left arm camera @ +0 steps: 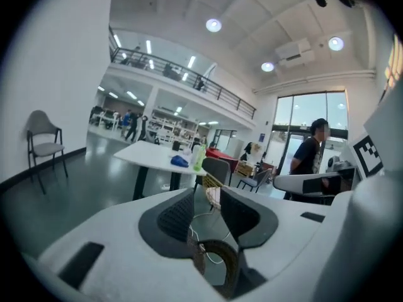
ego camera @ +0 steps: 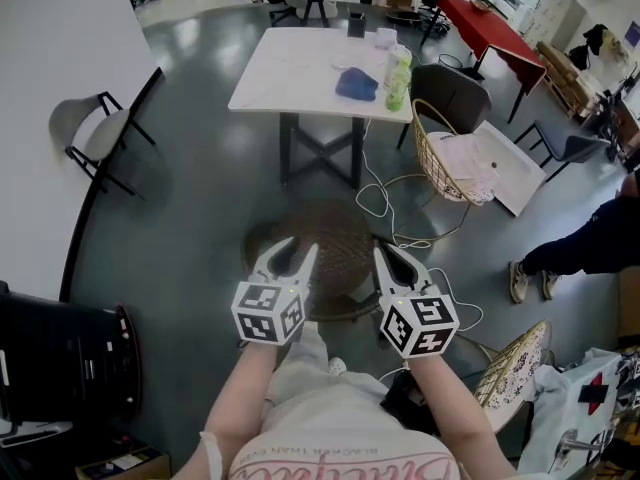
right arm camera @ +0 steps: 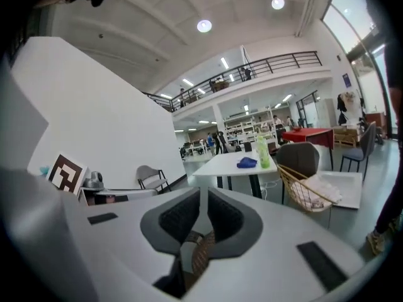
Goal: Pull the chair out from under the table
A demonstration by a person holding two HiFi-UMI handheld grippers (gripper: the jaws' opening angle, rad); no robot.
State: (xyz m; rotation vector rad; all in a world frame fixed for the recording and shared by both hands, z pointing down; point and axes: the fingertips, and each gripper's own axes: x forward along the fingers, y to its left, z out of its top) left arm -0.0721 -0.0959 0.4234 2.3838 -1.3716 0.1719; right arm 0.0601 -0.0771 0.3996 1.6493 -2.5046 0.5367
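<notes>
The white table [ego camera: 290, 73] stands ahead on the grey floor, and a dark grey chair [ego camera: 452, 90] sits at its right side, close to the edge. The left gripper view shows that chair [left arm camera: 217, 168] behind the table, and the right gripper view shows the chair [right arm camera: 301, 158] too. I hold both grippers up in front of me, well short of the table. My left gripper [ego camera: 292, 252] [left arm camera: 208, 197] is open with nothing between its jaws. The jaws of my right gripper [ego camera: 386, 250] [right arm camera: 203, 197] are shut, or nearly so, on nothing.
A blue cloth [ego camera: 357, 85] and a green bottle [ego camera: 398, 78] lie on the table. A wire basket chair [ego camera: 440, 158] with white cloth and a floor cable [ego camera: 385, 203] are at the right. Below the grippers is a round woven stool [ego camera: 335, 258]. A person's legs [ego camera: 575, 253] stand right; a grey chair [ego camera: 95, 133] stands left.
</notes>
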